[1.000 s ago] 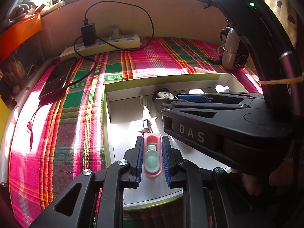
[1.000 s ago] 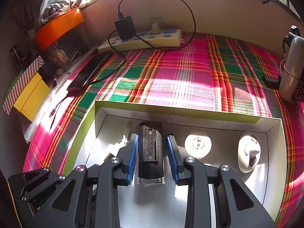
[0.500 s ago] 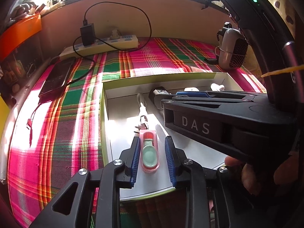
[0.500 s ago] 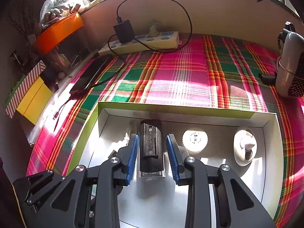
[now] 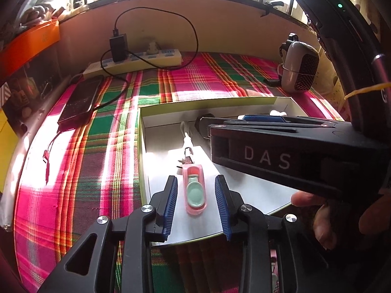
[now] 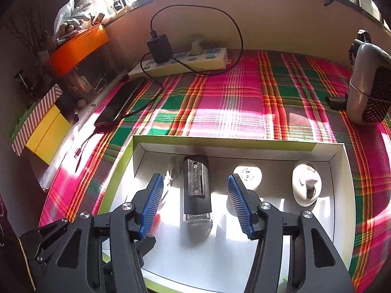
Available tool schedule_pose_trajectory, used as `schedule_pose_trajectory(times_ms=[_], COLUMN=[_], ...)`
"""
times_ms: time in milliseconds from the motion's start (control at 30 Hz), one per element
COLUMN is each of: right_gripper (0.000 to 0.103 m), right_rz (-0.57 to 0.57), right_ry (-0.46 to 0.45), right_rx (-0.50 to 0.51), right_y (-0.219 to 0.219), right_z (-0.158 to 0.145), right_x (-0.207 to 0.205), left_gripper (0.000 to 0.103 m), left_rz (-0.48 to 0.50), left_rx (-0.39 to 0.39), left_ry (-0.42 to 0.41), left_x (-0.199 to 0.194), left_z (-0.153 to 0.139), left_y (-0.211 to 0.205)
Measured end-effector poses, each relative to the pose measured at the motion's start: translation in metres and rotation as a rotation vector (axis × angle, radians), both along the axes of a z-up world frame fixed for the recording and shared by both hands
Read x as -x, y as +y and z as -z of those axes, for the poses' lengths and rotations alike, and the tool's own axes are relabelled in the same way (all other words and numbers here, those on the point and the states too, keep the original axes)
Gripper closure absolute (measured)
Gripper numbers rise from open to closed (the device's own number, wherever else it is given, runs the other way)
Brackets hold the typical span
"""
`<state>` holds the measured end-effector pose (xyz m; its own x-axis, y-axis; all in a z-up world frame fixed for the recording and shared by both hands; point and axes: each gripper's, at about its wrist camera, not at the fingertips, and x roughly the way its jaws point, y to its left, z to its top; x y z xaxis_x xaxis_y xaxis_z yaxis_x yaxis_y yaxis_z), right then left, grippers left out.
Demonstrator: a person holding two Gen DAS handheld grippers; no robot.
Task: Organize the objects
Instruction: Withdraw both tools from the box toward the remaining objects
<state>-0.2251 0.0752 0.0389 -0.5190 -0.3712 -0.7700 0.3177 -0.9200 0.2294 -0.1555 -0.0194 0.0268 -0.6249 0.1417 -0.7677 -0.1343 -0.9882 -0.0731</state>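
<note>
A shallow white box with a green rim lies on the plaid cloth. In it, near the left side, a pink case with a mint insert lies flat between the opening jaws of my left gripper; the pads stand clear of it. A black rectangular device lies in the box between the opening jaws of my right gripper, with a gap on each side. The right gripper's black body crosses the left wrist view, held by a hand.
Also in the box: a white cable, a round white disc and a white capped piece. Beyond it lie a phone, a power strip with charger and a grey mesh-fronted device.
Both grippers have opened: the left let go of the pink case, the right let go of the black device. Both objects now rest in the box.
</note>
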Motion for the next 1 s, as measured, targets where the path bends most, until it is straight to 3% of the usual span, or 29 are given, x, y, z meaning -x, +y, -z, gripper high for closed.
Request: schedule_pose_trajectory(times_ms=[667, 1000], right_gripper=[0.047, 0.047], right_rz=[0.054, 0.090], right_ry=[0.057, 0.106], right_rx=[-0.010, -0.036], right_y=[0.021, 0.046], right_z=[-0.021, -0.029], right_x=[-0.034, -0.074], left_gripper=[0.073, 0.073], left_rz=[-0.025, -0.026], left_rx=[-0.002, -0.056], left_ry=[0.060, 0.088], left_x=[-0.037, -0.064], left_z=[-0.017, -0.025], left_y=[-0.009, -0.021])
